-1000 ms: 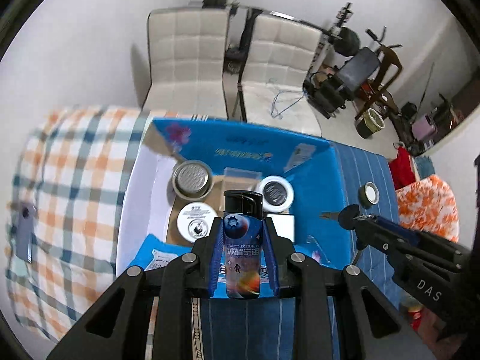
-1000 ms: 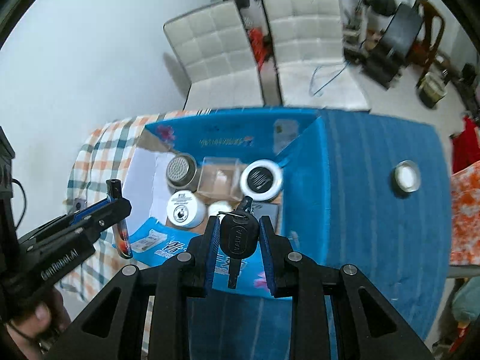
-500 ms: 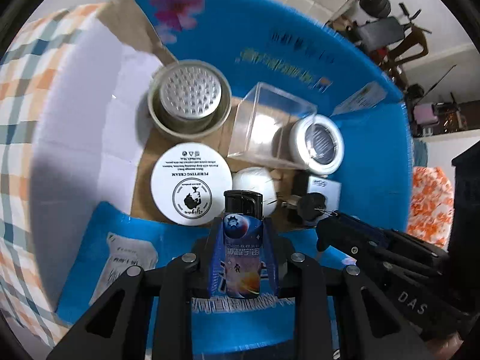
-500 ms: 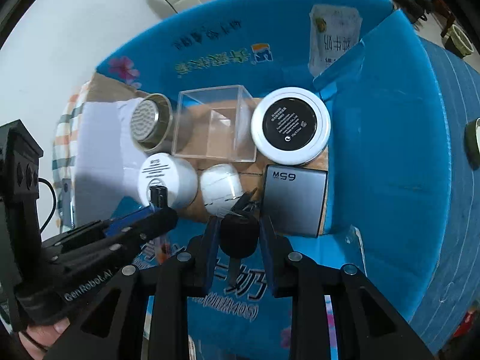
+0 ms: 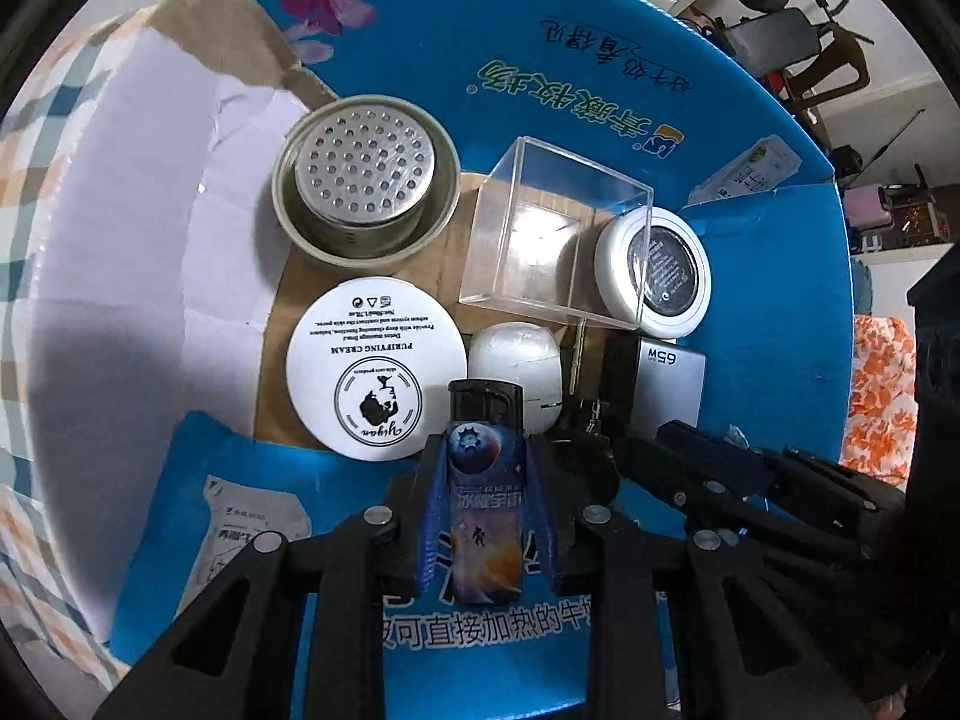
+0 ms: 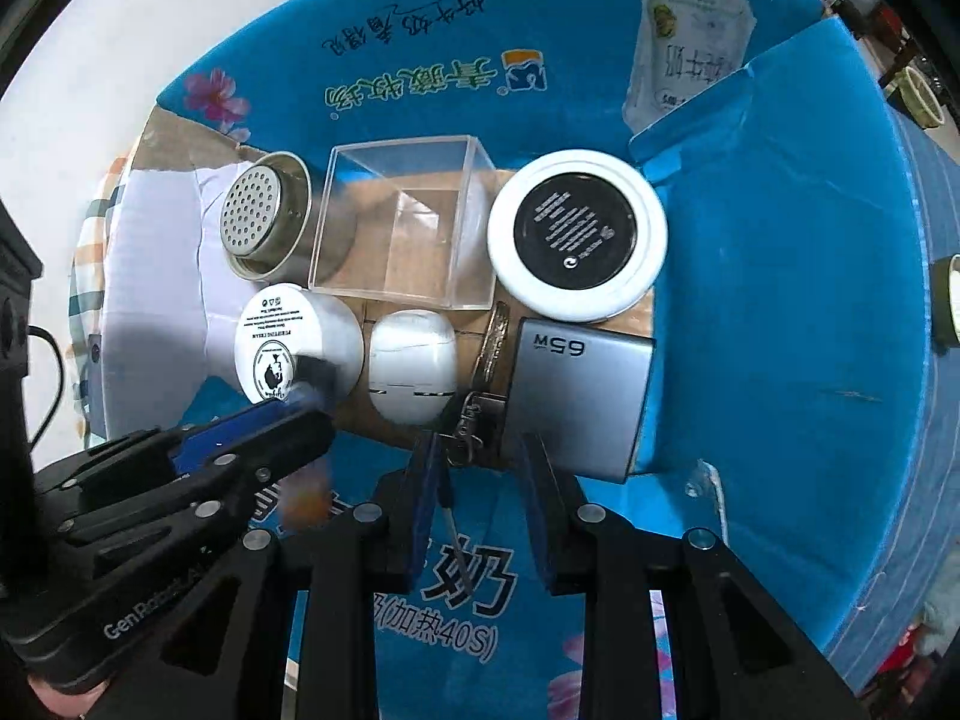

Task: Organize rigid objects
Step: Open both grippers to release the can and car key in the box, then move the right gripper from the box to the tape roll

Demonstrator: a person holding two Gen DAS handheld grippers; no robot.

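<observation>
My left gripper (image 5: pixel 485 450) is shut on a blue space-print lighter (image 5: pixel 485 516) with a black cap, held upright over the near edge of the blue cardboard box (image 5: pixel 600 90). My right gripper (image 6: pixel 480 462) points down into the same box (image 6: pixel 780 300), shut on a key (image 6: pixel 451 531). The key's blade shows between the fingers. Its ring (image 6: pixel 471 420) hangs past the tips, between a white egg-shaped case (image 6: pixel 414 372) and a grey charger (image 6: pixel 576 396). The two grippers sit side by side, each in the other's view.
Also in the box are a perforated metal cup (image 5: pixel 363 180), a clear plastic cube (image 5: pixel 552 240), a white cream jar (image 5: pixel 375 366) and a black-lidded white jar (image 5: pixel 660 270). A checked cloth (image 5: pixel 36 150) lies to the left. A small round tin (image 6: pixel 951 294) sits right of the box.
Both grippers have come down from well above the table into the mouth of the box, still holding lighter and key. The box contents now fill both views.
</observation>
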